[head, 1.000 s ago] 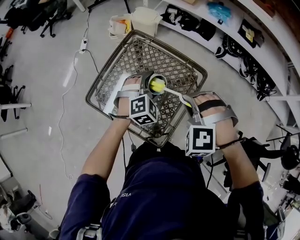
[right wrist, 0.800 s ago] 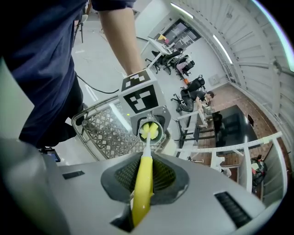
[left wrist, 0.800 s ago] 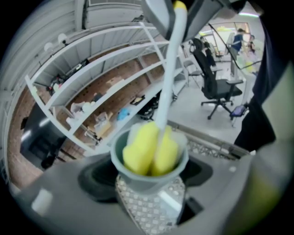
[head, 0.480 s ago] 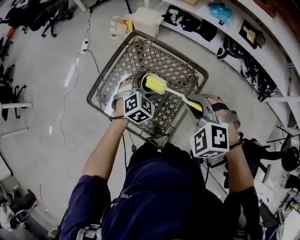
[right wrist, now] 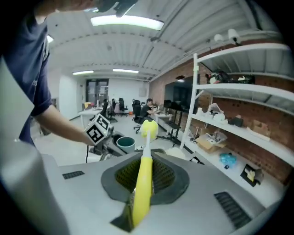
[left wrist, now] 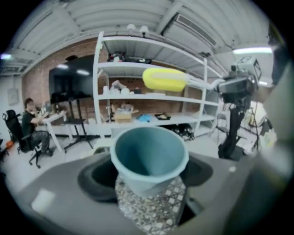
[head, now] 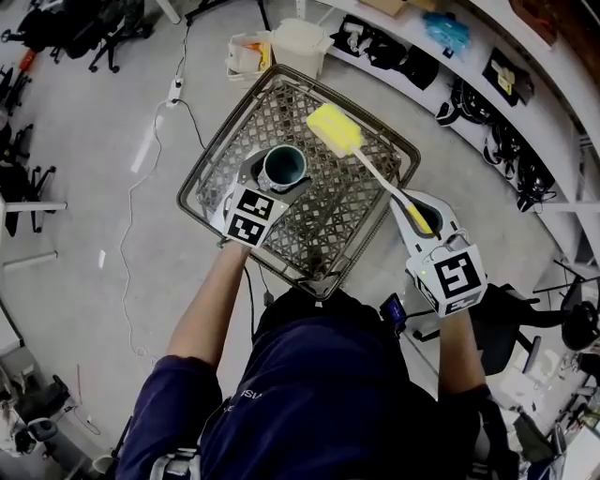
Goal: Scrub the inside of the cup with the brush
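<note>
In the head view my left gripper is shut on a teal cup, held mouth up over the wire basket. The left gripper view looks into the cup; its inside holds nothing. My right gripper is shut on the yellow handle of a brush. Its yellow sponge head hangs over the basket's far side, apart from the cup. The right gripper view shows the brush pointing away, with the cup and my left gripper to its left. In the left gripper view the sponge head floats above the cup.
The wire basket stands on a grey floor, with a white cable to its left. White containers sit beyond the basket. Shelves with bags and gear run along the right. Office chairs stand at the far left.
The brush's sponge head has come out of the cup and moved up and to the right. The right gripper drew back to the right. The cup now shows its bare inside.
</note>
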`<state>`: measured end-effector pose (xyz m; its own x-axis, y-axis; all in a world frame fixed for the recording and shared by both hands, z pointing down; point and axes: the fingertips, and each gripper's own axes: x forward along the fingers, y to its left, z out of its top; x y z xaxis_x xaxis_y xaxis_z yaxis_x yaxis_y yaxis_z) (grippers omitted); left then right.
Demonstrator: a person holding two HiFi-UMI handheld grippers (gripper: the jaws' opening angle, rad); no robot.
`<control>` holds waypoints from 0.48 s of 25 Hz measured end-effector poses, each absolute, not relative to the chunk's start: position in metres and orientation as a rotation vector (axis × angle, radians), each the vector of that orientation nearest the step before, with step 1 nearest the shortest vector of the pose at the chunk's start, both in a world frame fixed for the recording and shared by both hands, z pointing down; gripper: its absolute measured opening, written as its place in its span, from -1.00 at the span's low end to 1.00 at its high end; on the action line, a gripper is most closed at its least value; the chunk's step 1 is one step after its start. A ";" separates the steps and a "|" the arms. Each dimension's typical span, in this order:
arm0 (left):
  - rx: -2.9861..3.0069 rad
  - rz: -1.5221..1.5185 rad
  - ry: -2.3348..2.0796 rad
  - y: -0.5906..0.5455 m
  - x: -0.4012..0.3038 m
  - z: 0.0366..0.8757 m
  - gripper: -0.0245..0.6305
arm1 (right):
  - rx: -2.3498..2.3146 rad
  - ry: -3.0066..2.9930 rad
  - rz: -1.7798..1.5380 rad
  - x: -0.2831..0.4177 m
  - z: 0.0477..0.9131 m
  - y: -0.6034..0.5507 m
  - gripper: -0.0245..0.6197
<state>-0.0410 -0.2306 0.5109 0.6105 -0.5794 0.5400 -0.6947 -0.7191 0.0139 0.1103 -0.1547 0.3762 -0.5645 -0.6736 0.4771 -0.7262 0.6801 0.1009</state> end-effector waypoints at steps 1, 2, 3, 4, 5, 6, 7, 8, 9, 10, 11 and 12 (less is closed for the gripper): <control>2.601 0.745 -1.044 -0.228 -0.039 0.511 0.25 | 1.107 -2.426 0.184 0.112 0.377 -0.156 -0.83; 2.590 0.731 -1.038 -0.225 -0.037 0.510 0.25 | 1.129 -2.442 0.216 0.113 0.378 -0.158 -0.83; 2.582 0.719 -1.034 -0.223 -0.035 0.510 0.25 | 1.148 -2.456 0.246 0.114 0.379 -0.160 -0.83; 2.579 0.708 -1.031 -0.222 -0.033 0.509 0.25 | 1.168 -2.471 0.278 0.115 0.380 -0.162 -0.83; 2.579 0.699 -1.028 -0.220 -0.031 0.509 0.25 | 1.188 -2.485 0.314 0.116 0.382 -0.165 -0.83; 2.581 0.691 -1.023 -0.218 -0.029 0.508 0.25 | 1.208 -2.498 0.351 0.117 0.384 -0.167 -0.83; 2.584 0.684 -1.020 -0.216 -0.027 0.506 0.25 | 1.227 -2.509 0.384 0.118 0.386 -0.169 -0.83; 2.587 0.678 -1.015 -0.214 -0.025 0.505 0.25 | 1.243 -2.517 0.413 0.119 0.388 -0.171 -0.83; 2.589 0.676 -1.009 -0.211 -0.024 0.504 0.25 | 1.257 -2.525 0.438 0.119 0.390 -0.172 -0.83; 2.592 0.676 -1.002 -0.209 -0.022 0.503 0.25 | 1.268 -2.532 0.459 0.119 0.391 -0.173 -0.83; 2.594 0.675 -0.993 -0.206 -0.021 0.503 0.25 | 1.277 -2.539 0.479 0.119 0.392 -0.174 -0.83; 2.597 0.672 -0.986 -0.204 -0.020 0.502 0.25 | 1.284 -2.545 0.498 0.119 0.393 -0.175 -0.83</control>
